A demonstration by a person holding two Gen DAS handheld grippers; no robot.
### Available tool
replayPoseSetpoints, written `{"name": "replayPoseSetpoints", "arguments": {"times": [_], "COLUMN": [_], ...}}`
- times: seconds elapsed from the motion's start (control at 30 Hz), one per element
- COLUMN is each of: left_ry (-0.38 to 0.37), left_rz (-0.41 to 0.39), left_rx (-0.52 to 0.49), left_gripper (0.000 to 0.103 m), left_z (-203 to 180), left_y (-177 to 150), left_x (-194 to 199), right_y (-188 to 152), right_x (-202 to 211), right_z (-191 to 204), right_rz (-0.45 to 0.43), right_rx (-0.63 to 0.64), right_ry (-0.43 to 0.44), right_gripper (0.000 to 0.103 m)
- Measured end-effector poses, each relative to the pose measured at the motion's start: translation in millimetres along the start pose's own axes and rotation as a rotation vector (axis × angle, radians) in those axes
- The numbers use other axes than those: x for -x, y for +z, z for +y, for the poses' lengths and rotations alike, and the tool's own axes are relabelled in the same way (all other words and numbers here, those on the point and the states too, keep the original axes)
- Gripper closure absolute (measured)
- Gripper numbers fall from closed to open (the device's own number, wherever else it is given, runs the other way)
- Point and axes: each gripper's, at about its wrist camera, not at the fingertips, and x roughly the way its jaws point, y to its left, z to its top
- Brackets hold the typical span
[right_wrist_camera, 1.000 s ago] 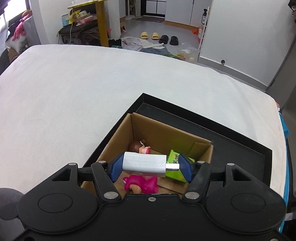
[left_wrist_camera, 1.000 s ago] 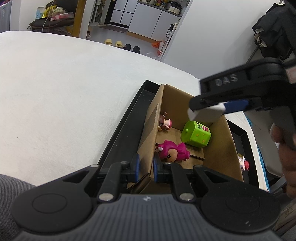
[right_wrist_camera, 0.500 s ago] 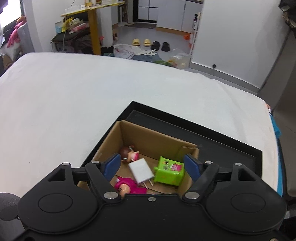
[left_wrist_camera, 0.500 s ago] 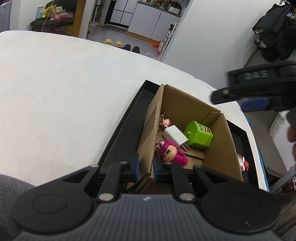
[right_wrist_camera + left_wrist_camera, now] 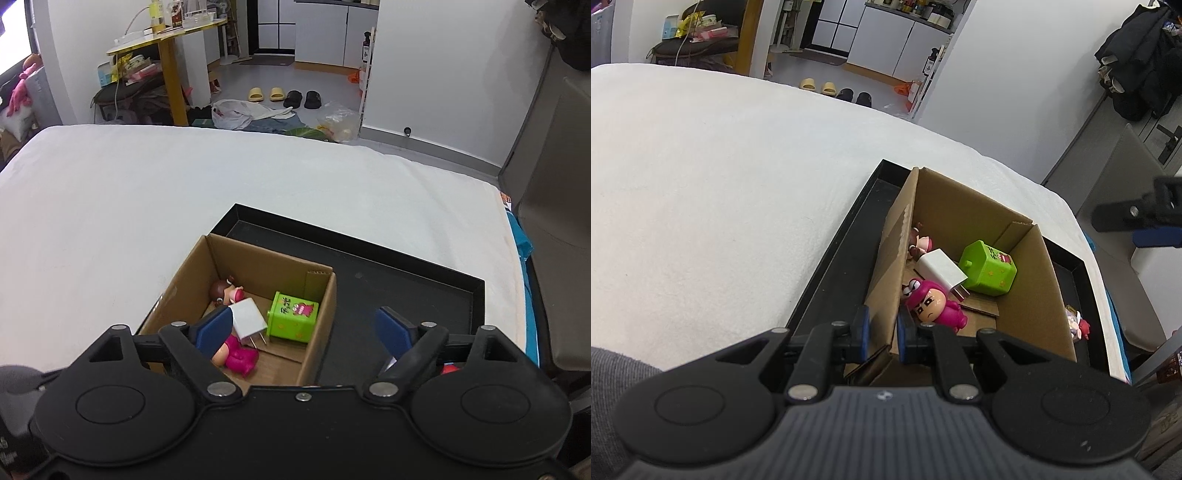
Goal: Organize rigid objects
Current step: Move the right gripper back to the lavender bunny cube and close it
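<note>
A cardboard box [image 5: 964, 218] [image 5: 258, 264] stands in a black tray [image 5: 831, 266] [image 5: 406, 280] on a white bed. Inside lie a white plug adapter [image 5: 942, 271] [image 5: 249, 317], a green cube toy [image 5: 990, 267] [image 5: 293, 314], a pink figure [image 5: 932, 302] [image 5: 238, 356] and a small brown-haired figure [image 5: 919, 240] [image 5: 225, 290]. My left gripper [image 5: 881, 334] is shut on the box's near left wall. My right gripper [image 5: 304, 328] is open and empty above the box's near right corner; it shows at the right edge of the left wrist view [image 5: 1134, 218].
A small red and white figure [image 5: 1076, 325] lies in the tray right of the box; a red bit of it [image 5: 448, 368] shows behind my right finger. The white bed spreads to the left and far side. Grey furniture [image 5: 554, 221] stands to the right.
My right gripper opened and dropped the white plug adapter into the box, then drew back to the right. The left gripper kept its hold on the box wall.
</note>
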Motion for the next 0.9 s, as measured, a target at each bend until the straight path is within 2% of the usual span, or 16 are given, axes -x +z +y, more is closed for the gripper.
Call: {"name": "replayPoseSetpoints", "arguments": {"times": [0.3,0.43,0.9], "left_ry": [0.020,0.029,0.075], "left_rz": [-0.006,-0.008,-0.017], "left_rx": [-0.016,-0.023,-0.058], "left_gripper": [0.090,0.090,0.090], "left_z": [-5.2,-6.9,-15.4], "left_y": [-0.3,-1.1,-2.6], "left_x": [1.1,0.8,2.0], "right_y": [-16.8,-23.0,-37.1], "right_x": [2.5,3.8,-6.2], "right_z": [-24.1,-36.9,-97.7], "right_rz": [0.010,-0.005,0.016], "right_rx": [-0.016,-0.027,-0.137], "right_ry": [-0.012,-0.023,-0.002], "right_gripper": [0.017,0.012,0.008]}}
